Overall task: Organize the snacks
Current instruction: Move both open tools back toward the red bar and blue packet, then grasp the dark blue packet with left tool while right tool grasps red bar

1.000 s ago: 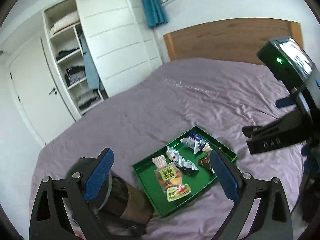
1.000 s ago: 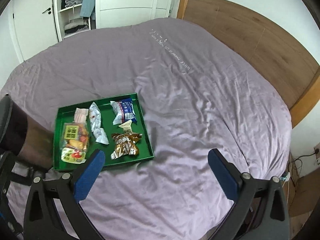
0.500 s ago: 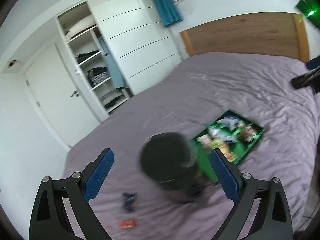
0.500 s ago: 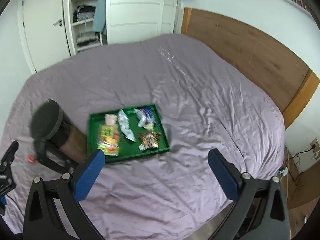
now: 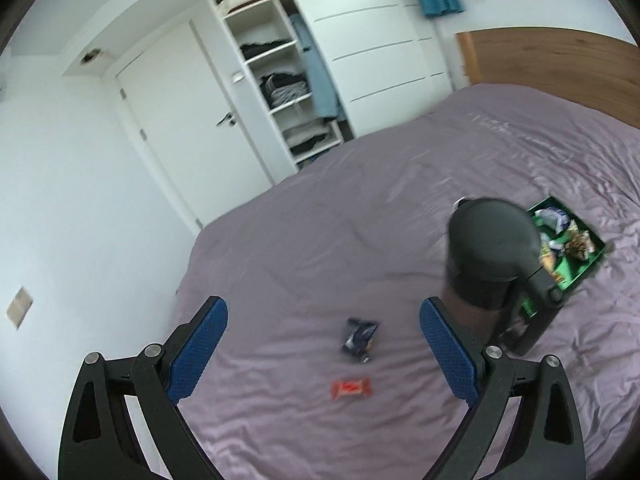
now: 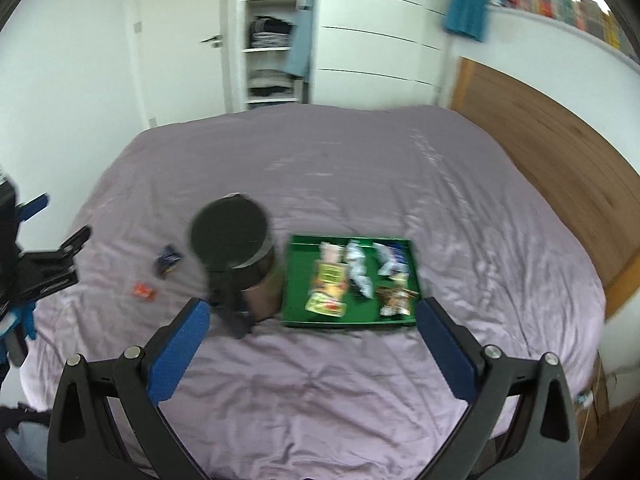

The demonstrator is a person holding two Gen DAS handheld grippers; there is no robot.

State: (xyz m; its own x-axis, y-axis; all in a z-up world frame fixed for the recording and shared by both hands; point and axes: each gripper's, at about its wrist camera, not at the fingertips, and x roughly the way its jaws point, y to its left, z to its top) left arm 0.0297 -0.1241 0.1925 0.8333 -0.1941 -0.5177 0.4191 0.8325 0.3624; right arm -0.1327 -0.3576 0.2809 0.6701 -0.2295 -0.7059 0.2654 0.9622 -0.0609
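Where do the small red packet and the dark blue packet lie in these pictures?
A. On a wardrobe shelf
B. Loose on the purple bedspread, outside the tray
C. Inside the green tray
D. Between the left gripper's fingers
B: the red packet and dark blue packet lie on the purple bedspread, apart from the green tray beyond the dark canister.

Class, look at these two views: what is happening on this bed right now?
Someone is tidying snacks with two hand-held grippers. Both the left gripper and the right gripper are open and empty, hovering over the purple bed. Several packets already lie in the green tray, beside a dark lidded jar. A dark blue packet and a red packet lie loose.
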